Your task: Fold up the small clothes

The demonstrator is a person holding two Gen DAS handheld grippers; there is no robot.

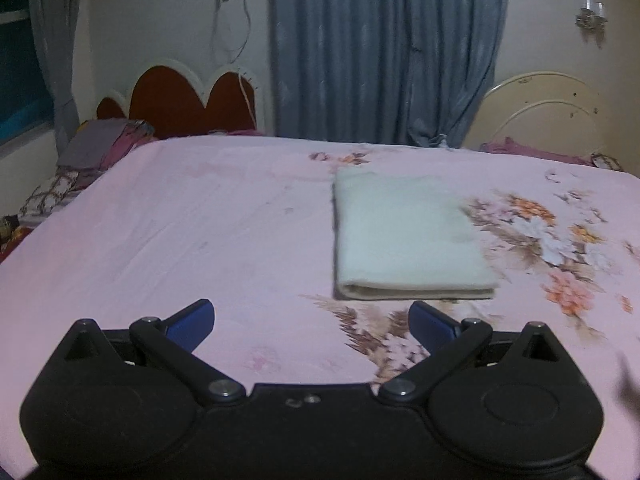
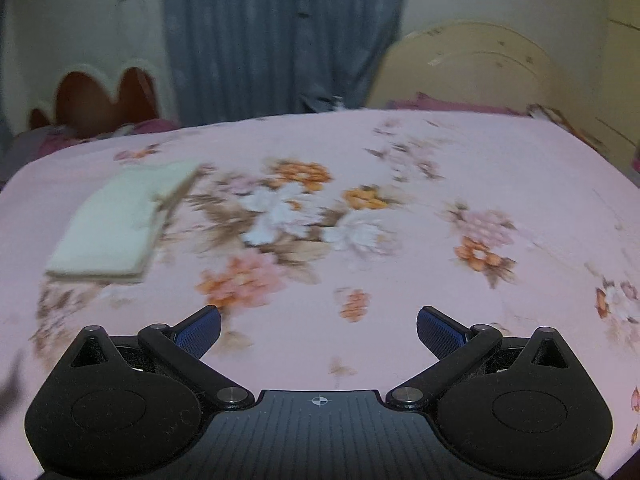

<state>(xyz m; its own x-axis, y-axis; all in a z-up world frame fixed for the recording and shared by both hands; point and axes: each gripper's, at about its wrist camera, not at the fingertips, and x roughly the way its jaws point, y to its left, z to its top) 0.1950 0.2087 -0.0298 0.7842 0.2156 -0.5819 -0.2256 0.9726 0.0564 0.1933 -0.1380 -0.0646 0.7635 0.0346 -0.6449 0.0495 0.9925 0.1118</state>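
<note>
- At the far left of the left wrist view, a grey curtain point(image 1: 56, 60) hangs beside a dark window, and below it a pile of folded purple and grey clothes point(image 1: 104, 144) sits just past the far left corner of the bed.
- Behind that pile stands a red headboard point(image 1: 188, 100) with a scalloped white rim; a thin white cord point(image 1: 240, 32) hangs on the wall above it.
- The left gripper point(image 1: 311, 322) hovers over the near edge of the bed sheet point(image 1: 180, 220), its blue-padded fingers point(image 1: 192, 324) spread wide apart with nothing between them.
- The sheet is pink, lightly creased on the left and printed with orange, white and brown flowers toward the right.
- The folded cloth point(image 1: 404, 236), pale and whitish, lies flat on the sheet as a neat rectangle, just beyond the left gripper's right finger and not touching it; its layered edges face the near side.
- A blue-grey curtain point(image 1: 384, 48) hangs in the middle of the far wall behind the bed.
- To the far right, a cream arched headboard point(image 1: 552, 112) with chipped paint stands by the wall, with a small wall fitting point(image 1: 591, 16) above it.
- In the right wrist view the same folded cloth point(image 2: 112, 224) lies on the far left, well apart from the right gripper point(image 2: 318, 326).
- The right gripper also has its fingers point(image 2: 440, 332) wide apart and empty, over the flowered part of the sheet point(image 2: 520, 168); this view is motion-blurred.
</note>
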